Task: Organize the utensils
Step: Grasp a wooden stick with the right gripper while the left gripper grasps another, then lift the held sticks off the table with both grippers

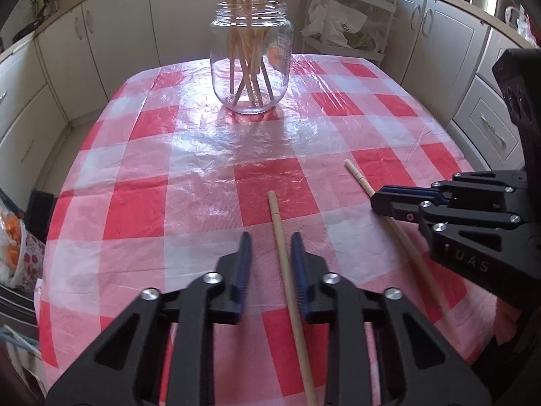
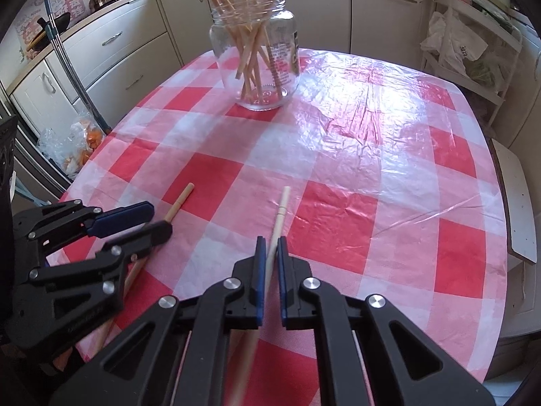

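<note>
A clear glass jar (image 1: 251, 64) holding several wooden chopsticks stands at the far middle of the checked table; it also shows in the right wrist view (image 2: 259, 57). My left gripper (image 1: 271, 242) is open, its fingers either side of a loose chopstick (image 1: 287, 270) that lies on the cloth. My right gripper (image 2: 271, 245) has its blue pads closed against a second chopstick (image 2: 279, 216), whose tip points towards the jar. In the left wrist view that gripper (image 1: 380, 201) sits over the second chopstick (image 1: 358, 177). The left gripper (image 2: 159, 220) shows at the left of the right wrist view.
The red-and-white checked tablecloth (image 1: 189, 155) is covered with shiny plastic. Cream cabinets (image 2: 111, 50) surround the table. A white rack (image 2: 473, 54) with bags stands at the far right. A bag of oranges (image 2: 81, 142) lies on the floor at the left.
</note>
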`<state>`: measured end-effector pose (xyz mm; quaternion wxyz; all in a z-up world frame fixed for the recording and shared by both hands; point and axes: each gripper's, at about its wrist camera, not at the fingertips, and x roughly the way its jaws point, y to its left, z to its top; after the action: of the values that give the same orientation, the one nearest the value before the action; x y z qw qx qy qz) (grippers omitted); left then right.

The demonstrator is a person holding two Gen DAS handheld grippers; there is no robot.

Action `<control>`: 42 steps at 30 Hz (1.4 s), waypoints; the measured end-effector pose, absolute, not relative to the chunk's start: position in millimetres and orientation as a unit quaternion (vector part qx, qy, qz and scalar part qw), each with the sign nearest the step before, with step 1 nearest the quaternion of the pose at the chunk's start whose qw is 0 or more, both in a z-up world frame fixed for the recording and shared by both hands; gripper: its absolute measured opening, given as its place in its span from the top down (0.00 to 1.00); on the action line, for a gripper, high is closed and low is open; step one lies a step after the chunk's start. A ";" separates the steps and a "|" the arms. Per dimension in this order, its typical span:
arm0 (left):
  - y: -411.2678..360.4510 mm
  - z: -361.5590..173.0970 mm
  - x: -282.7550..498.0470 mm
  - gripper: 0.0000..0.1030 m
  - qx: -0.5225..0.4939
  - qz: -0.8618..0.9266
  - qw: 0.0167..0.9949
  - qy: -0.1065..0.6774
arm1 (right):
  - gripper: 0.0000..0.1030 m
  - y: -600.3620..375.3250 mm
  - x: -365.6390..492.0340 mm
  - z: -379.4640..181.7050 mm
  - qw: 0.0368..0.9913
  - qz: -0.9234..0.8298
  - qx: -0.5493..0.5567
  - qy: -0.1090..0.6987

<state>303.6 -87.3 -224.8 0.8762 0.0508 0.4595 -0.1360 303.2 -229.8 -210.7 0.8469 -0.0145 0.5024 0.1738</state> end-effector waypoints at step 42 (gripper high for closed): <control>-90.7 -225.3 312.2 0.87 0.077 -0.157 0.870 0.460 | 0.94 -216.1 311.0 -211.3 0.836 0.186 -0.039 0.514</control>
<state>312.2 -90.7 -225.3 0.8704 0.0766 0.4604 -0.1567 311.0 -216.1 -211.3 0.8361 -0.0392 0.5145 0.1865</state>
